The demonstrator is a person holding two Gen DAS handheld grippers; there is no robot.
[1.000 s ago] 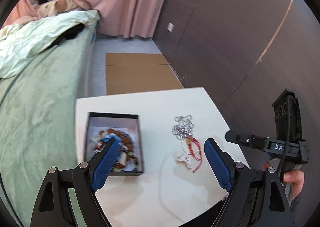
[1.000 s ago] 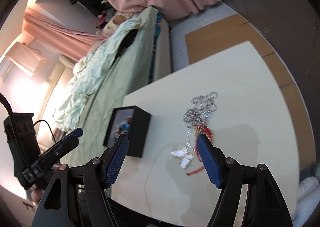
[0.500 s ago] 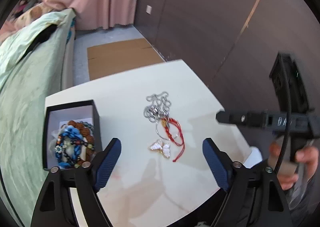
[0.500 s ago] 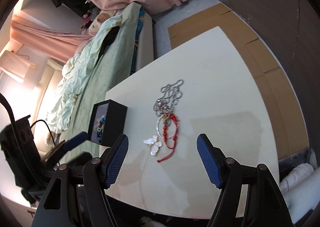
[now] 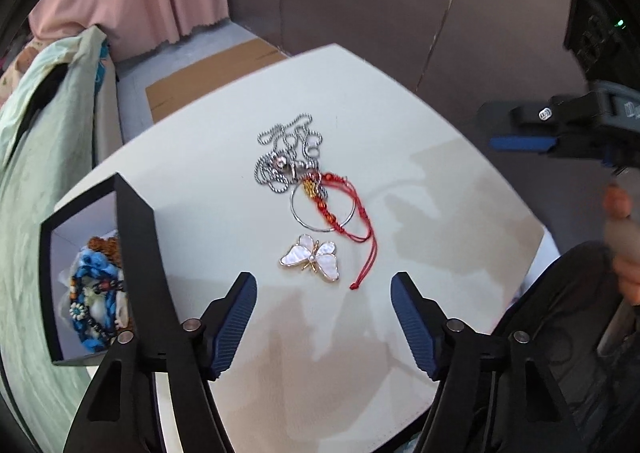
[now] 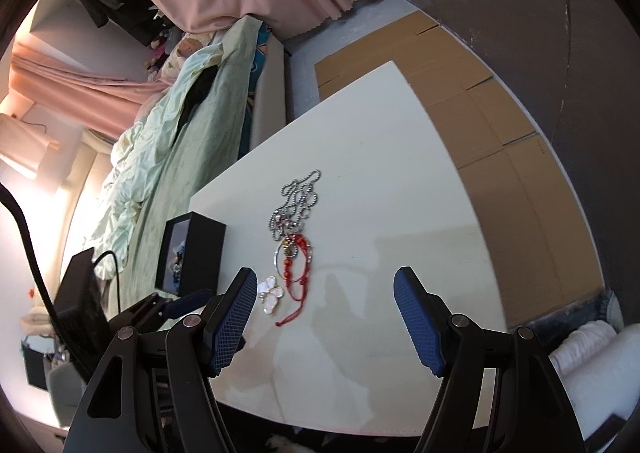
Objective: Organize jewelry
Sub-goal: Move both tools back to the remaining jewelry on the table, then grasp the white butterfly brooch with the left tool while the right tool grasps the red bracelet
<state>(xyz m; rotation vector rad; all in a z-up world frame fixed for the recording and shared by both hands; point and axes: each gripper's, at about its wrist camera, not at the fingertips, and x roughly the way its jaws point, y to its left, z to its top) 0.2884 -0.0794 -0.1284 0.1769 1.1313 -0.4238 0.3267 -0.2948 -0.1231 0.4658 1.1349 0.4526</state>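
Jaws of the left gripper have just been closing, spread, nothing between; butterfly brooch at twelve o'clock. Right gripper jaws spread, empty.

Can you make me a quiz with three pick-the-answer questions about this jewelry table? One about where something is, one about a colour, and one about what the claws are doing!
1. Where is the butterfly brooch?
A. on the table
B. in the box
C. in a claw

2. What colour is the cord bracelet?
A. green
B. red
C. black

3. The left claw is:
A. shut on the chain
B. open, holding nothing
C. shut on the box

Answers:
1 A, it lies flat on the white table.
2 B, its braided cord is bright red.
3 B, only bare table shows between its blue pads, though its jaws have just been closing.
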